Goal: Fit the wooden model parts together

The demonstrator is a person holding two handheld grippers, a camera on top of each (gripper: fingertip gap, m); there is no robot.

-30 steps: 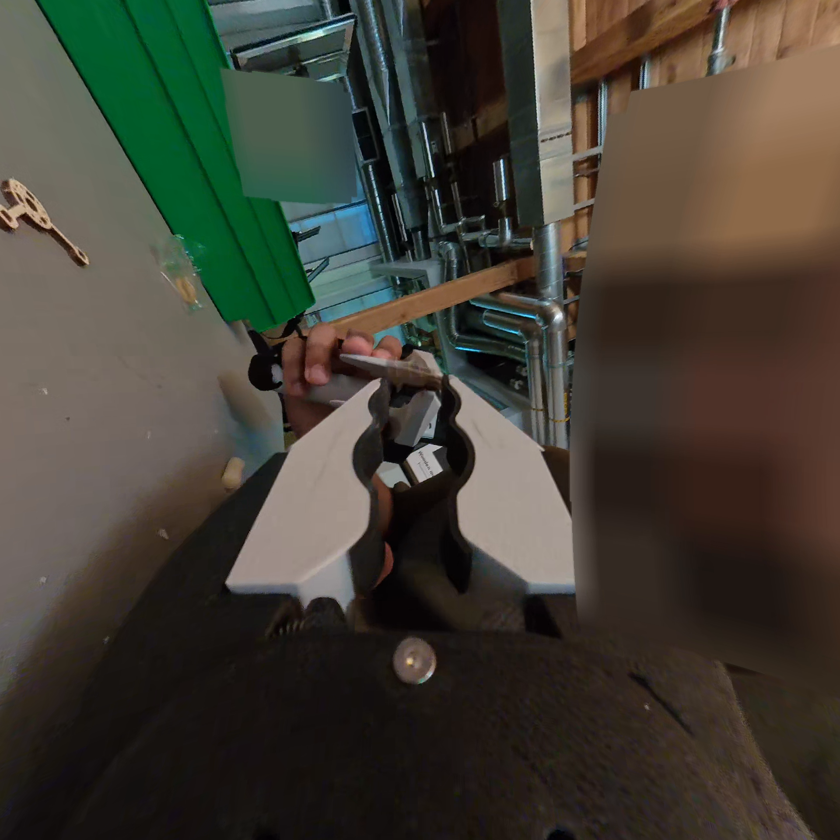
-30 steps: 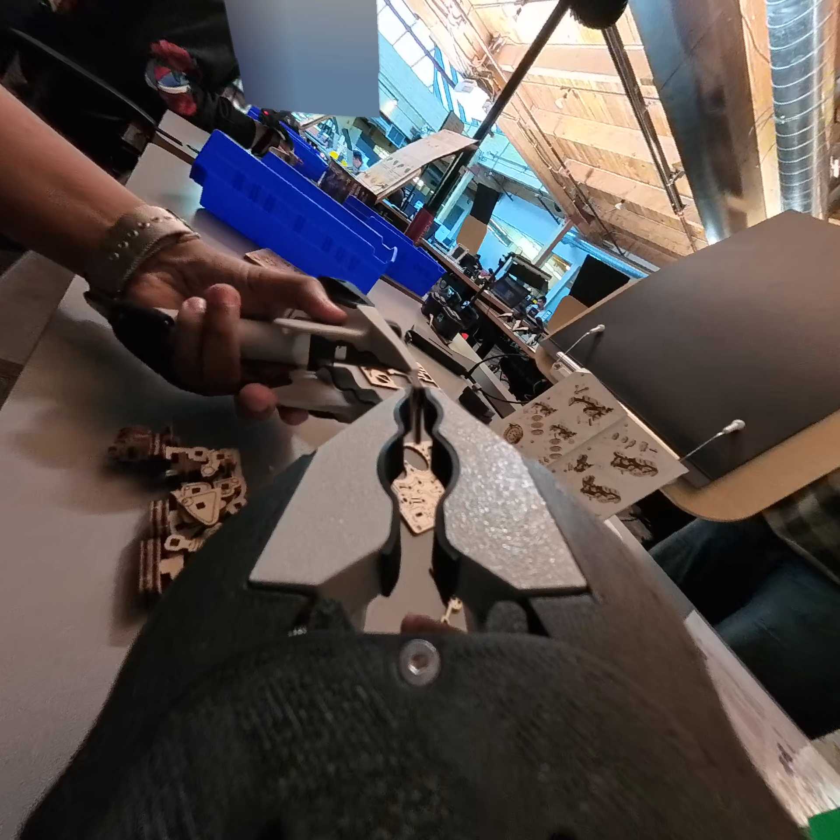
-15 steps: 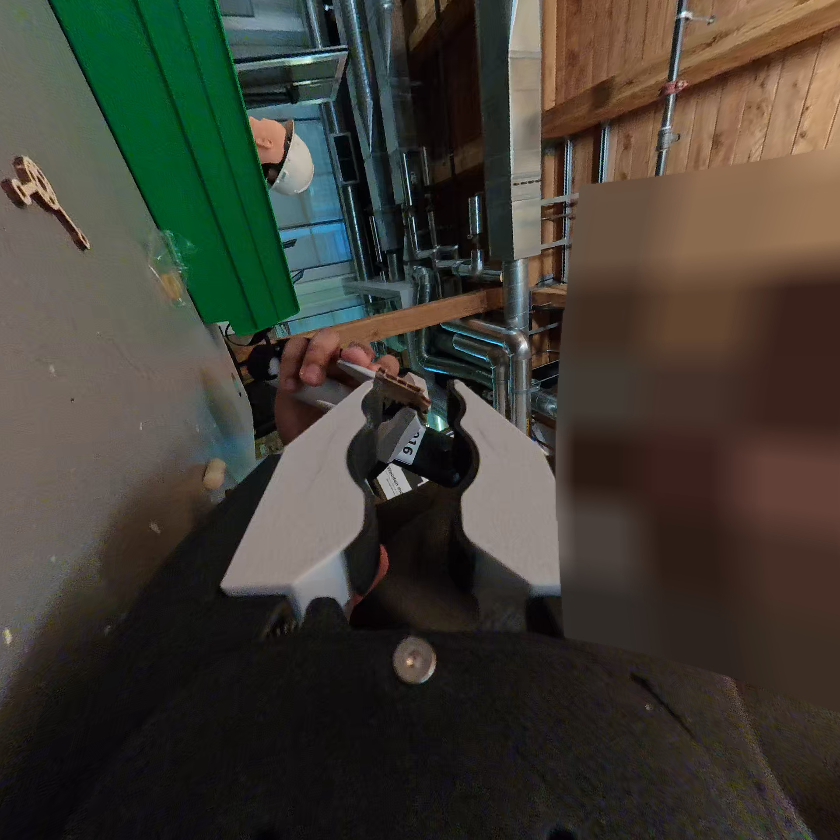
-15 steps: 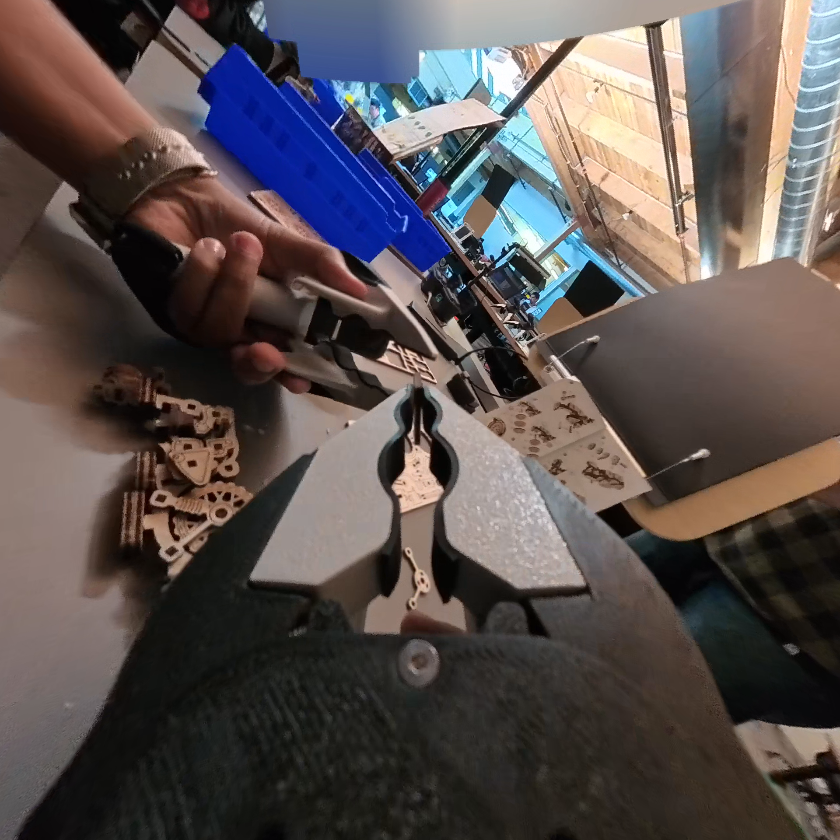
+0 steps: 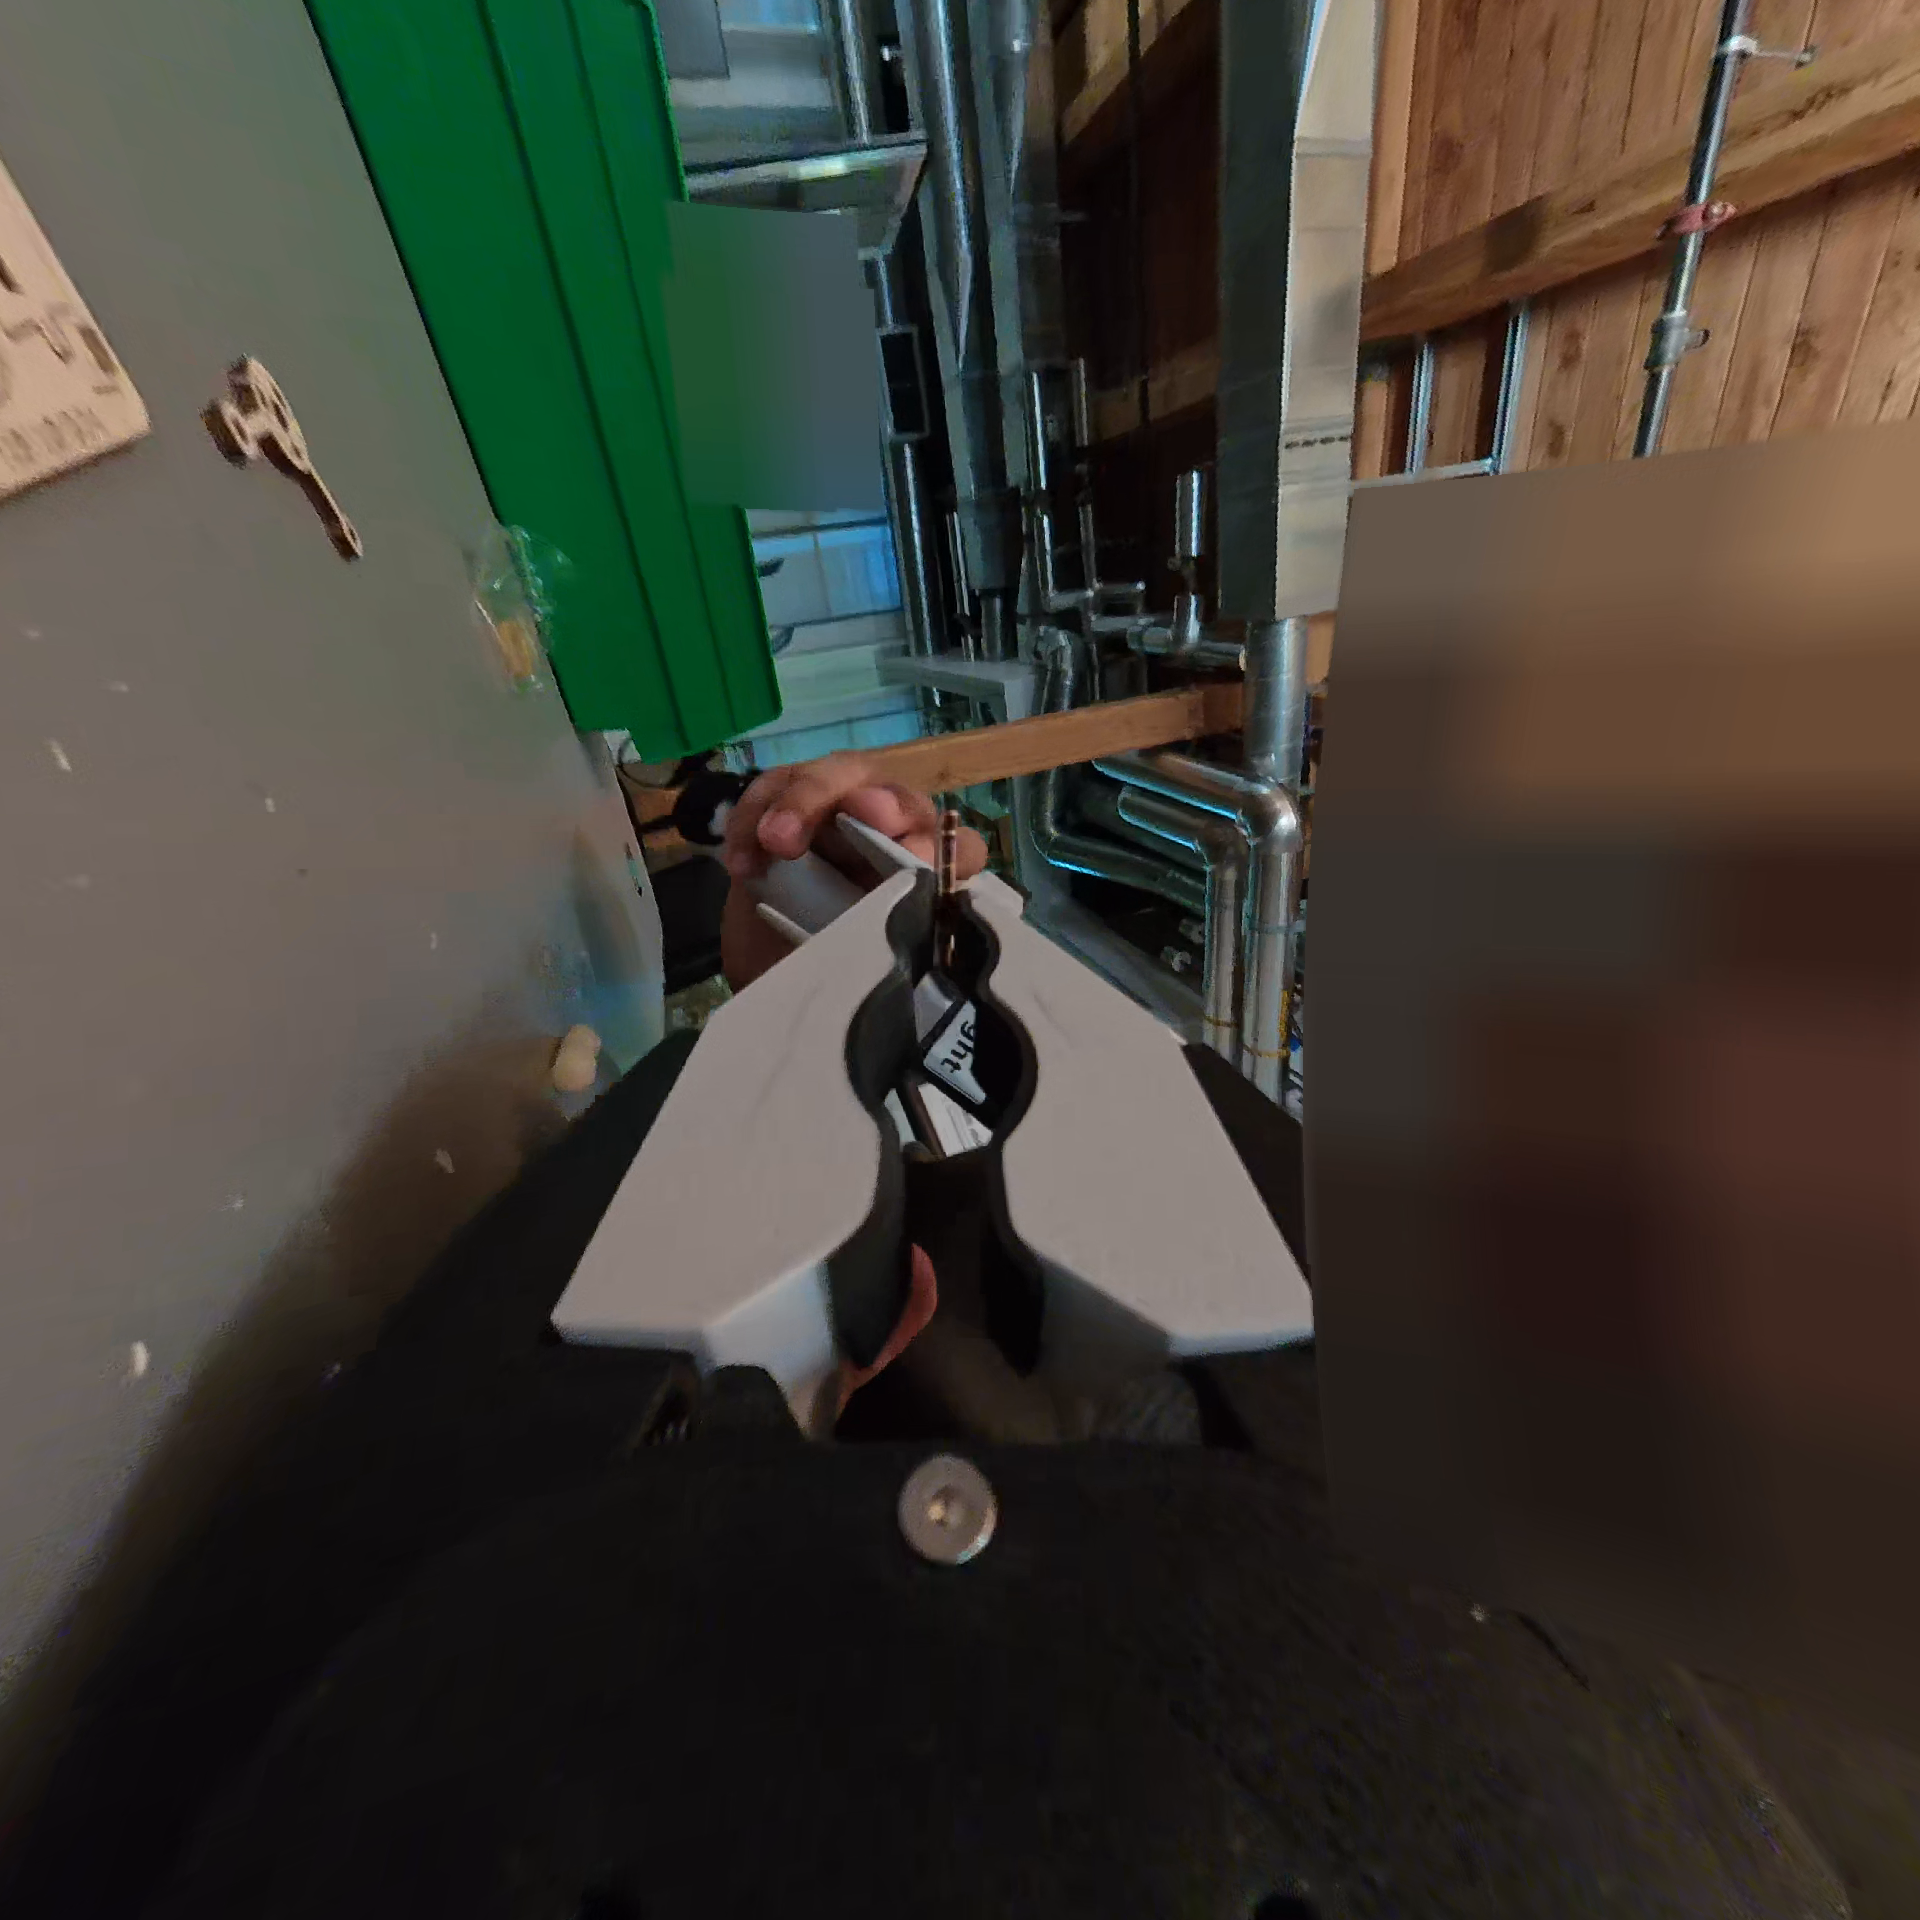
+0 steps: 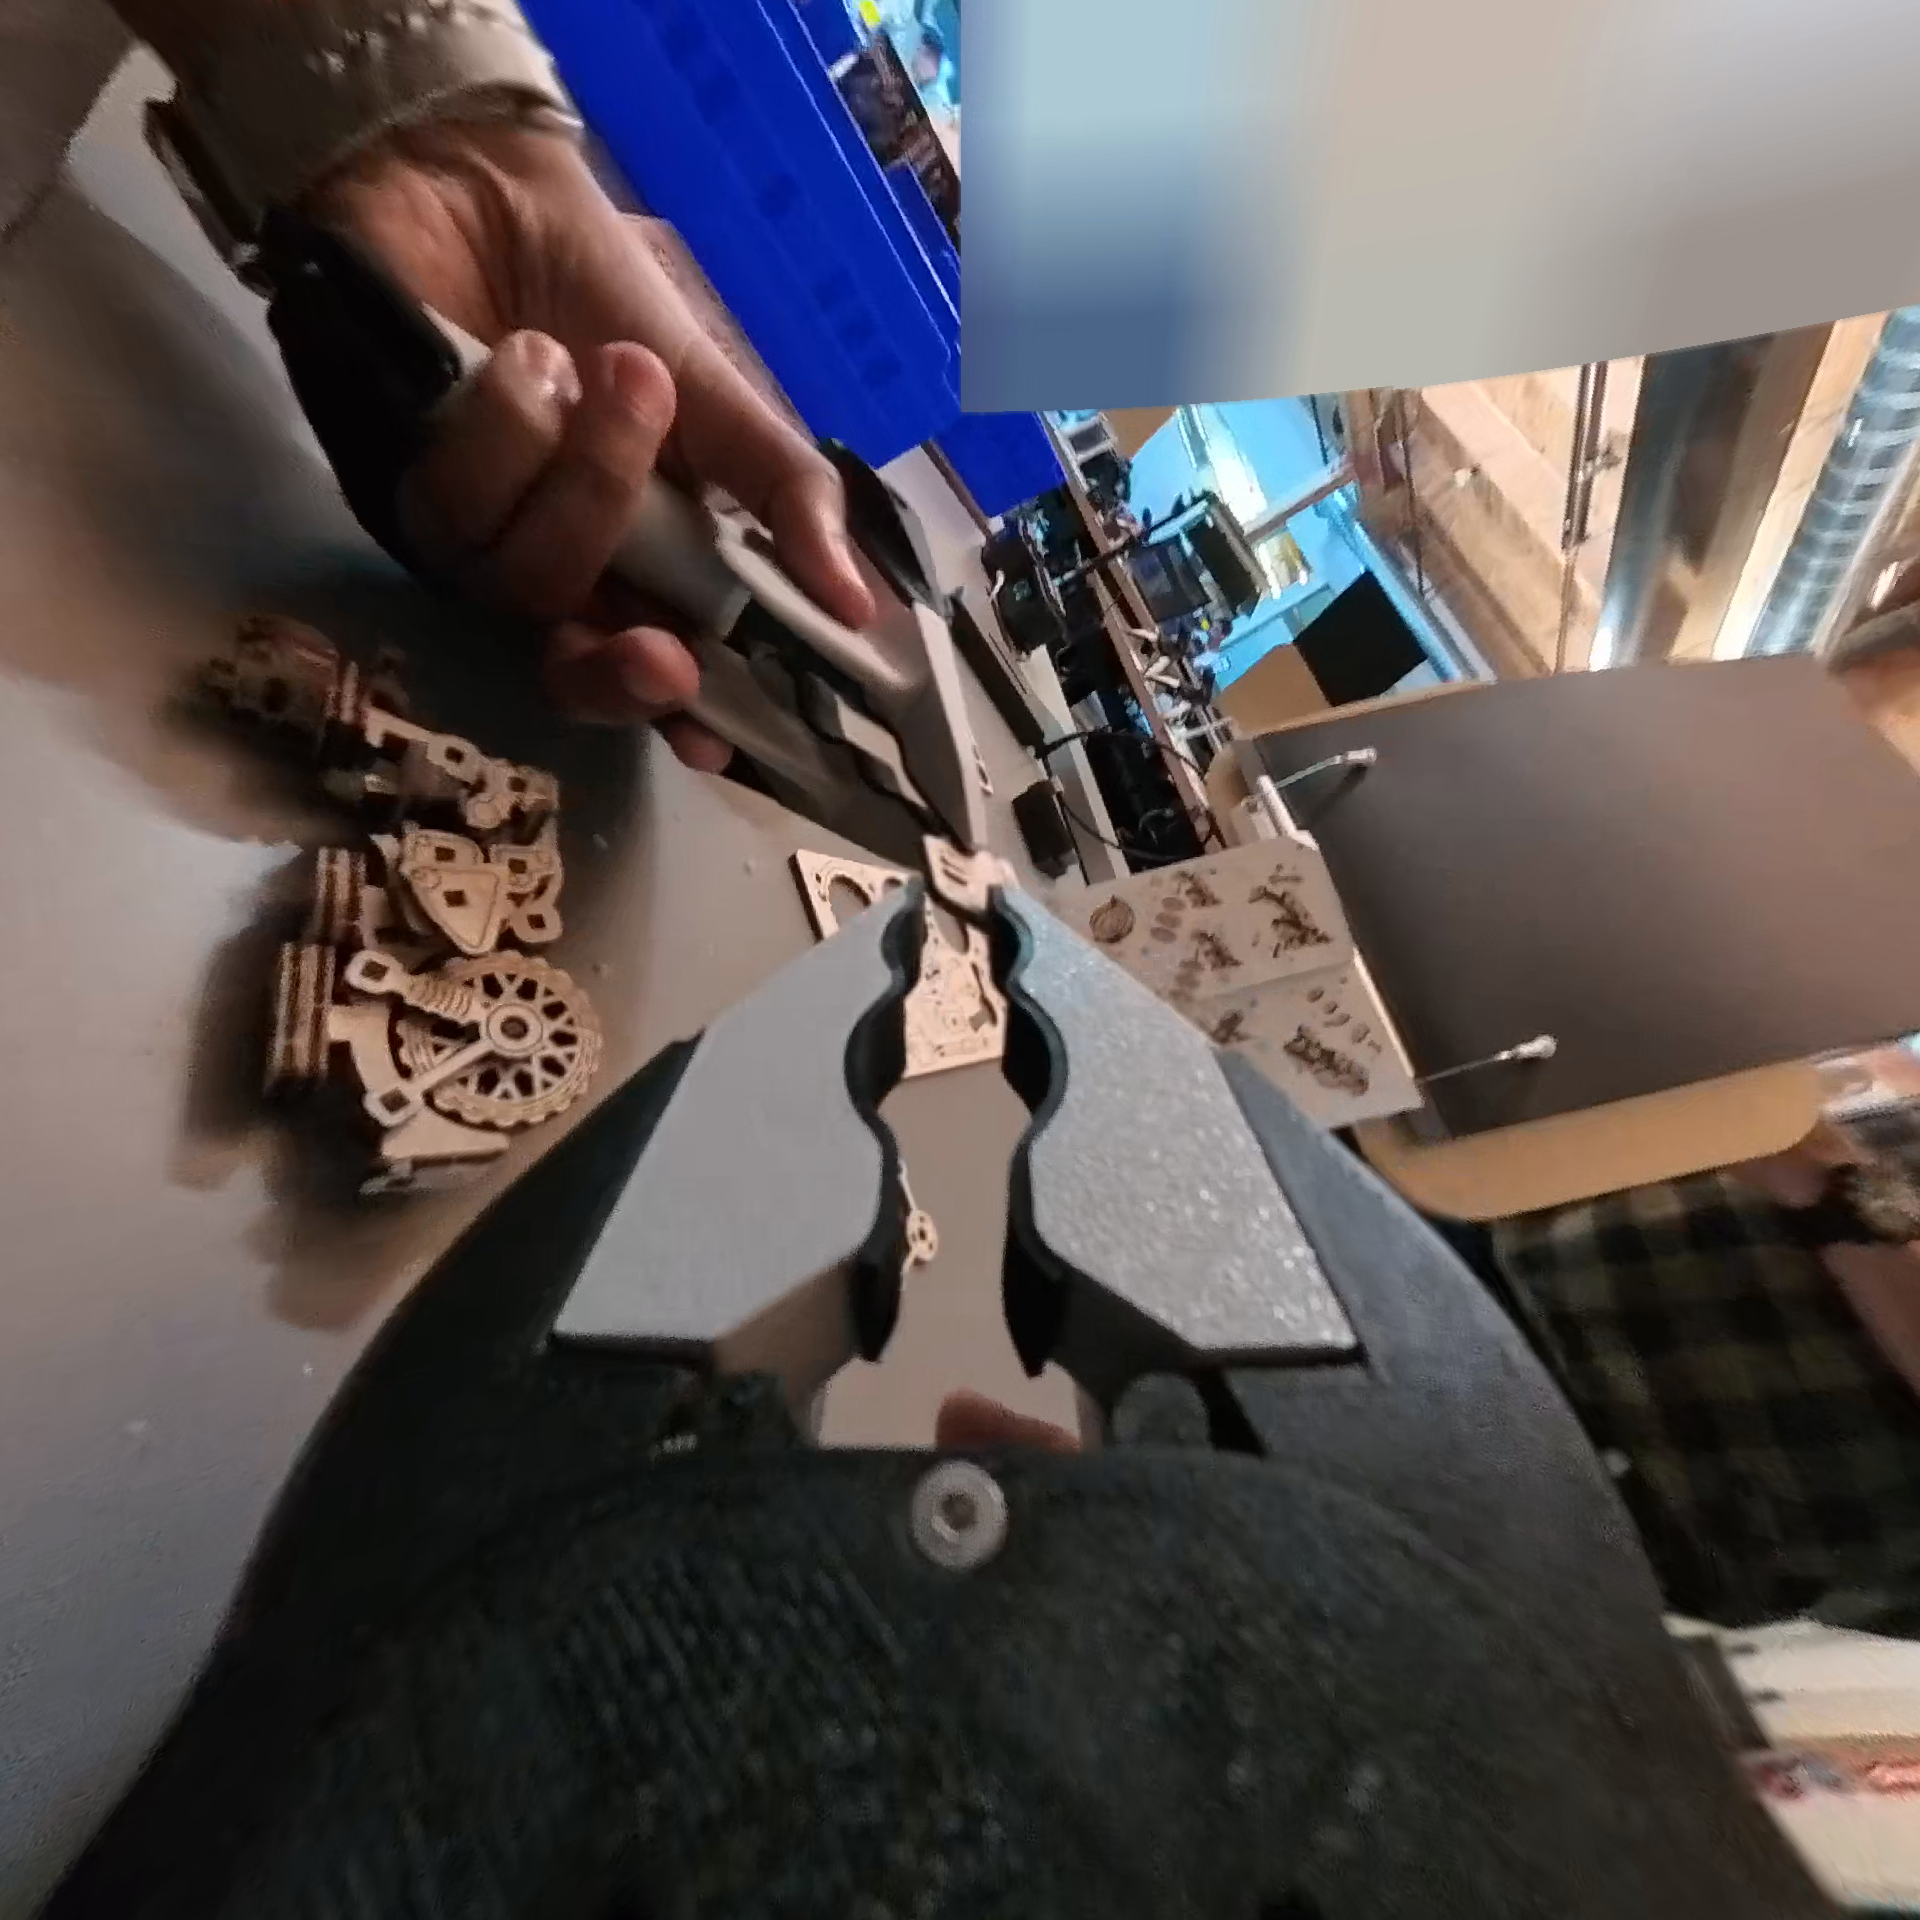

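1. Left hand-held gripper is nearly closed, pinching a thin wooden part edge-on at its tips.
2. Right hand-held gripper has a narrow gap around a small wooden piece; grip unclear.
3. Both parts are mid-air, joint not confirmed.
4. Assembled gear stack sits on the tabletop; more fitting looks left.

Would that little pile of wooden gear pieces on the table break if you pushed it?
Probably the wooden pile would slide apart, since the pieces look loosely stacked. They seem thin with many cut-out holes, so likely light and a bit fragile. The round gear lies flat, so it probably won't roll.
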